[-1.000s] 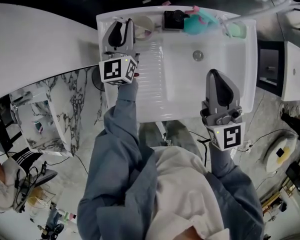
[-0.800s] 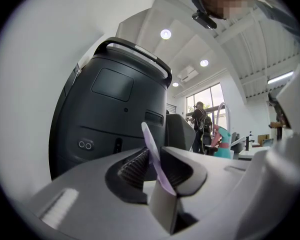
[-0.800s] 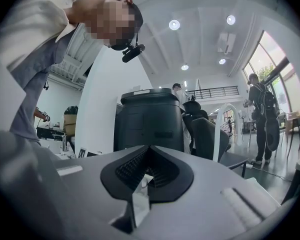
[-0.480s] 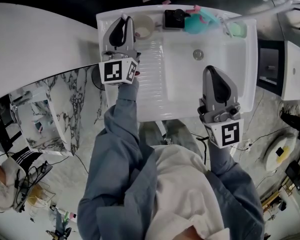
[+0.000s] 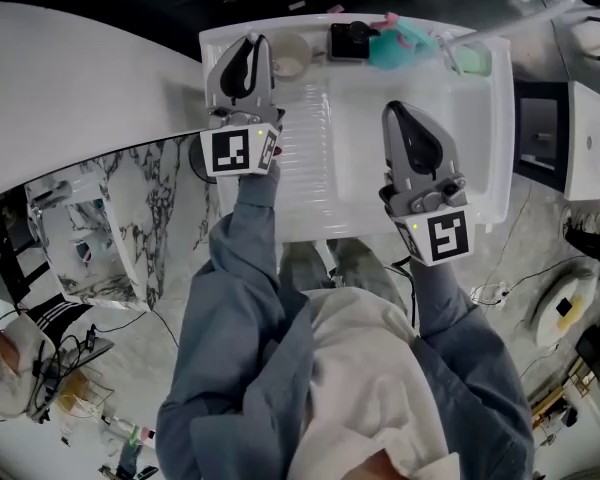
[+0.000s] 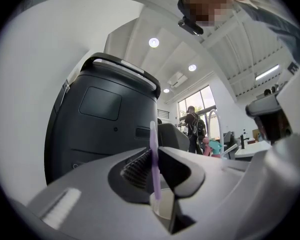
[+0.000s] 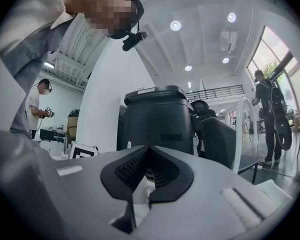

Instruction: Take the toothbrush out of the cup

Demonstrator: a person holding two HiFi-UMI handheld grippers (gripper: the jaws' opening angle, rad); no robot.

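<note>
My left gripper (image 5: pixel 248 46) is at the sink's back left corner, beside the pale cup (image 5: pixel 291 56). In the left gripper view its jaws (image 6: pixel 155 156) are shut on a thin purple toothbrush (image 6: pixel 153 144) that stands upright. The toothbrush's lower end reaches down to the mouth of the cup (image 6: pixel 163 208); I cannot tell whether it is still inside. My right gripper (image 5: pixel 400 116) hangs over the middle of the white sink (image 5: pixel 485 138). Its jaws (image 7: pixel 149 151) are shut with nothing between them.
Along the sink's back rim are a black object (image 5: pixel 350 40), a teal and pink item (image 5: pixel 395 44) and a green soap (image 5: pixel 470 60). A white curved counter (image 5: pixel 80 78) lies to the left. A tall dark machine (image 6: pixel 102 119) stands behind the sink.
My right gripper has moved left and toward the back of the basin and now covers the drain. The left gripper has stayed almost still by the cup.
</note>
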